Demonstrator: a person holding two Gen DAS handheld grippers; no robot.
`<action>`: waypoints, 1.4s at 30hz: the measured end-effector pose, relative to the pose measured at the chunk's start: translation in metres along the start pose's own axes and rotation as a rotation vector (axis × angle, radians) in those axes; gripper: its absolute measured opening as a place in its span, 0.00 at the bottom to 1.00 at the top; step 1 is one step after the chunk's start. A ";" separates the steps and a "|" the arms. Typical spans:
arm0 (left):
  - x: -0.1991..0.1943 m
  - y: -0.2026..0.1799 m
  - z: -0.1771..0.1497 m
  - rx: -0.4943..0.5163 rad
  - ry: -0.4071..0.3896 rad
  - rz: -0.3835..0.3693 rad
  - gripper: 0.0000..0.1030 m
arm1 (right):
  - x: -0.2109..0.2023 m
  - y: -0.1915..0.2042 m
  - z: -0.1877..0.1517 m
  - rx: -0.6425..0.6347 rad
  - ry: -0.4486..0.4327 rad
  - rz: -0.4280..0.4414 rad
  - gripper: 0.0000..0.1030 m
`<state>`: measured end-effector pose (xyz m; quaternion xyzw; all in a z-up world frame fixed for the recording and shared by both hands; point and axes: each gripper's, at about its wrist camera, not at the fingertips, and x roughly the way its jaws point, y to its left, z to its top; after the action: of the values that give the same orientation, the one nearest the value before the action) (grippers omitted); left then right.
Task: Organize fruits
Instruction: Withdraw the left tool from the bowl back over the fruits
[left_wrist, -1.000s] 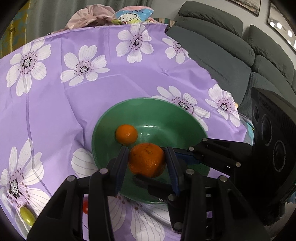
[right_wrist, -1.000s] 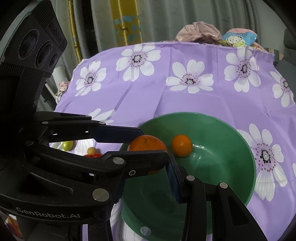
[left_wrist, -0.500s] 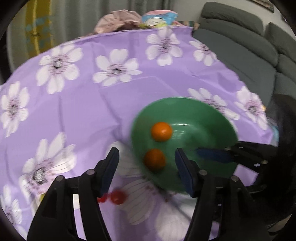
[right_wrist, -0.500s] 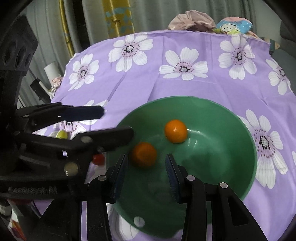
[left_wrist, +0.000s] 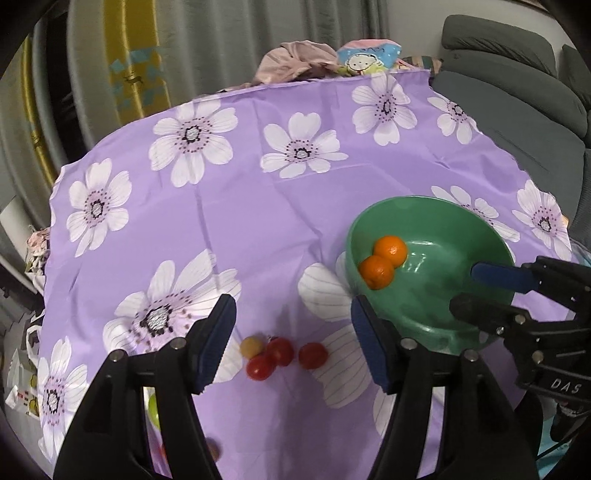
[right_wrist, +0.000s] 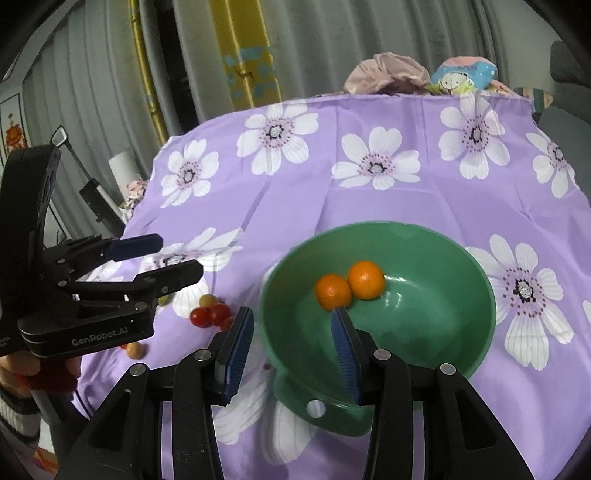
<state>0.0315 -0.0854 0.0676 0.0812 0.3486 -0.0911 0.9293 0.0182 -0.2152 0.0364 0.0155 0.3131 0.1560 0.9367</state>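
- Left gripper (left_wrist: 291, 339): jaws have just been opening and stand wide, empty, over the purple flowered cloth (left_wrist: 258, 206).
- Just past them lie red cherry tomatoes (left_wrist: 280, 350).
- Right gripper (right_wrist: 291, 350): jaws apart, straddling the near rim of the green bowl (right_wrist: 461, 354) without pressing it.
- Beyond them, two oranges (right_wrist: 349, 286) touch inside the bowl.

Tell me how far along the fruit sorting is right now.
Done: two oranges sit touching in the green bowl. In hand: nothing. The left gripper has just opened its jaws, now empty above the small red fruits; the right gripper straddles the bowl's near rim without clamping it. Left: those red and yellowish fruits and a green one on the purple cloth.
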 end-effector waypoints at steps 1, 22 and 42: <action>-0.002 0.000 -0.002 -0.001 -0.001 0.005 0.63 | -0.001 0.002 0.001 -0.005 -0.002 0.003 0.43; -0.018 0.050 -0.049 -0.116 0.047 0.079 0.63 | 0.016 0.063 -0.006 -0.095 0.089 -0.040 0.45; -0.021 0.109 -0.093 -0.265 0.117 0.126 0.72 | 0.037 0.115 -0.002 -0.194 0.119 -0.121 0.59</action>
<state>-0.0186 0.0429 0.0217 -0.0151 0.4053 0.0191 0.9138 0.0129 -0.0948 0.0277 -0.1034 0.3519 0.1295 0.9213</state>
